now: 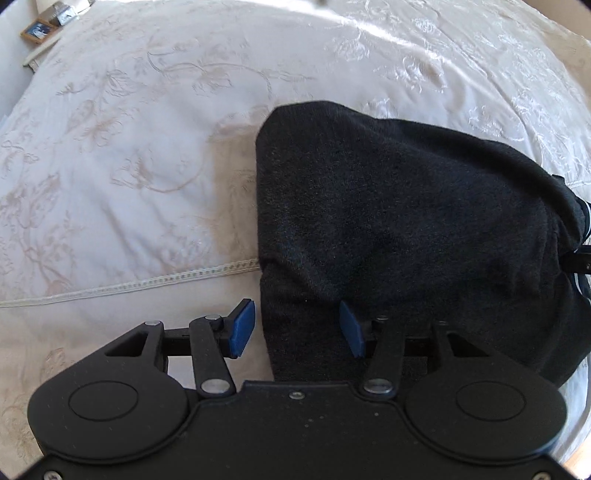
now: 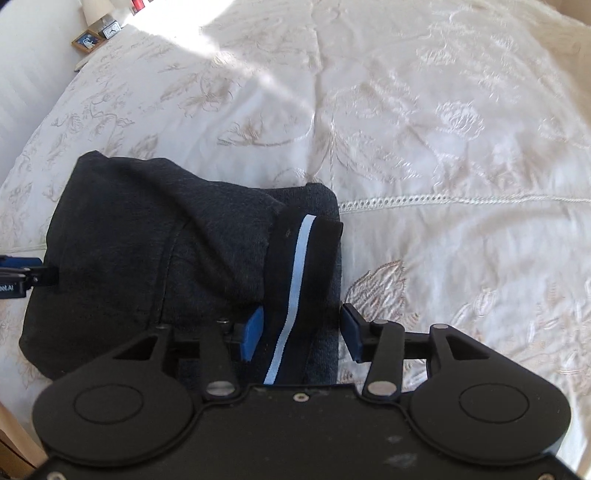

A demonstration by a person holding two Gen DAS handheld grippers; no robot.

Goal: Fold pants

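Dark grey pants (image 1: 399,229) lie folded in a thick bundle on the white embroidered bedspread (image 1: 129,166). My left gripper (image 1: 297,328) is open, its blue pads astride the bundle's left near edge, cloth between them. In the right wrist view the pants (image 2: 147,243) show a black waistband with a light blue stripe (image 2: 295,280) at their right edge. My right gripper (image 2: 301,338) is open, its pads either side of that waistband. The left gripper's tip (image 2: 26,273) shows at the bundle's far left side.
The bedspread (image 2: 443,166) spreads wide beyond and beside the pants, with a lace seam (image 2: 443,201) across it. A nightstand with a framed photo (image 2: 86,40) and a small clock (image 2: 112,27) stands at the far left corner.
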